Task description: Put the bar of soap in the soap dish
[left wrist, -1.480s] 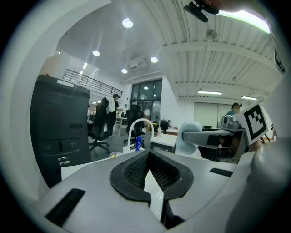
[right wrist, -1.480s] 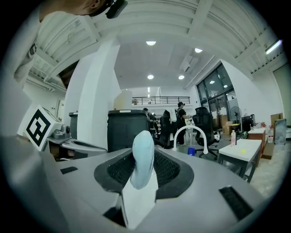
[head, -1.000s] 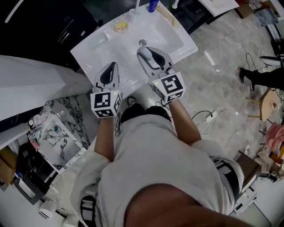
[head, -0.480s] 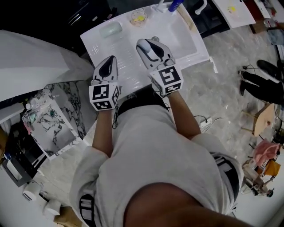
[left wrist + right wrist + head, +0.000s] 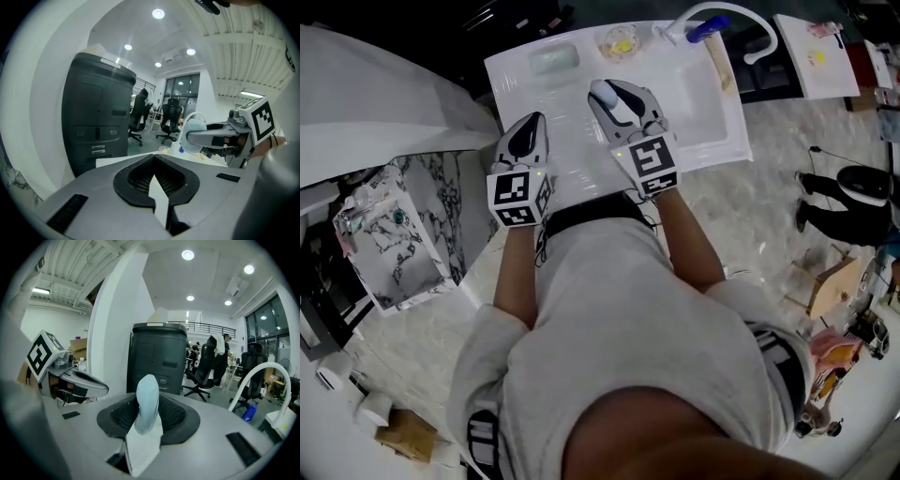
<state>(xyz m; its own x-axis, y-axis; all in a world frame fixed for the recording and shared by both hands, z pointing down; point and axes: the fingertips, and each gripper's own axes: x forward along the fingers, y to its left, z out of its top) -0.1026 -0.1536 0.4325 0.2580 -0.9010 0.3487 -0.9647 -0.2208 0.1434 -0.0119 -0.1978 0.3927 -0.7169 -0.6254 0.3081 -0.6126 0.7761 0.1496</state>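
Seen from the head view, the white sink (image 5: 698, 108) lies ahead of the person, and everything else sits on it or above it. The left gripper (image 5: 532, 127) hovers over the sink's near left part, clenched with nothing between its jaws. Beyond it, on the sink's far left rim, sits the pale green soap dish (image 5: 554, 61), with nothing in it. Right of the left gripper, over the middle of the sink, the right gripper (image 5: 611, 94) is grasping the pale blue bar of soap (image 5: 147, 401), which stands upright between its jaws, well apart from the dish. On the sink's far rim, right of the dish, stands a small clear bowl (image 5: 621, 42) with something yellow inside. Further right, the white faucet (image 5: 741, 17) arches over the sink's far right corner, with a blue object (image 5: 710, 28) beneath it.
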